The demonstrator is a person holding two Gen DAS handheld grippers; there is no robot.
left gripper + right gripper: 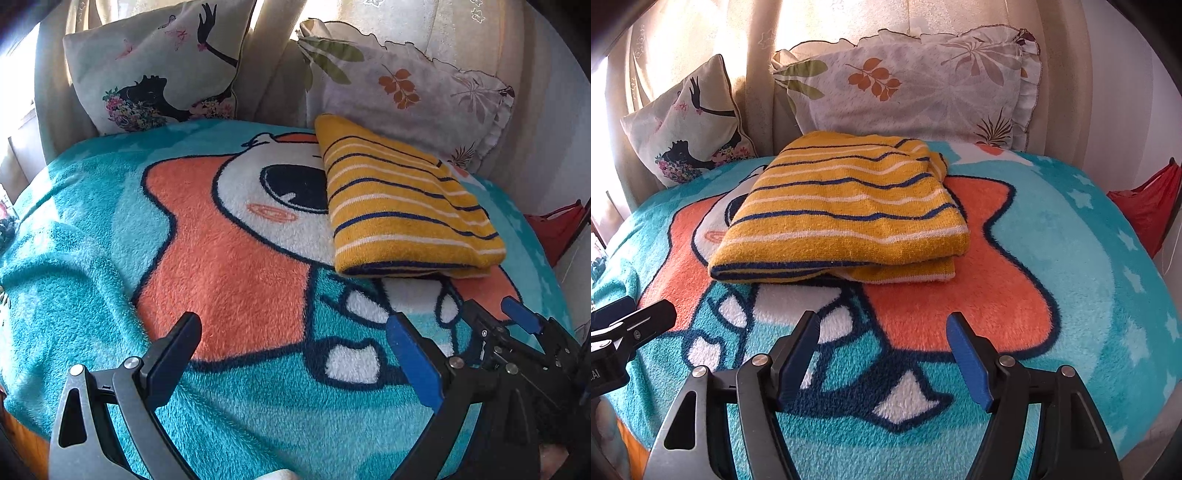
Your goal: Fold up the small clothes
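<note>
We found the mustard-yellow knitted garment with navy and white stripes (846, 206) folded into a compact rectangle and lying flat on the teal fleece blanket with an orange and white cartoon print (1071, 266). It rested toward the far part of the blanket, partly over the cartoon's white face and dark eye, with its thick folded edge turned toward both cameras. Its far edge lay just beside the white frilled pillow with a leaf print (923, 85). A second cushion, cream with a black silhouette figure and flowers (155, 70), leaned against the beige curtains (266, 66) to the left of that pillow.

We observed the left tongs (295, 332) standing wide, their dark pads well apart over the orange and teal area of the blanket, with nothing between them. The garment lay ahead of them and to the right, apart from both fingers.

We observed the right tongs (882, 332) likewise spread wide, with only bare blanket between the blue pads. The garment lay straight ahead of them, near but not touching. In the left wrist view the right tongs appeared at the lower right, next to the left tongs.

A red plastic bag (1152, 206) sat beyond the right edge of the blanket.
</note>
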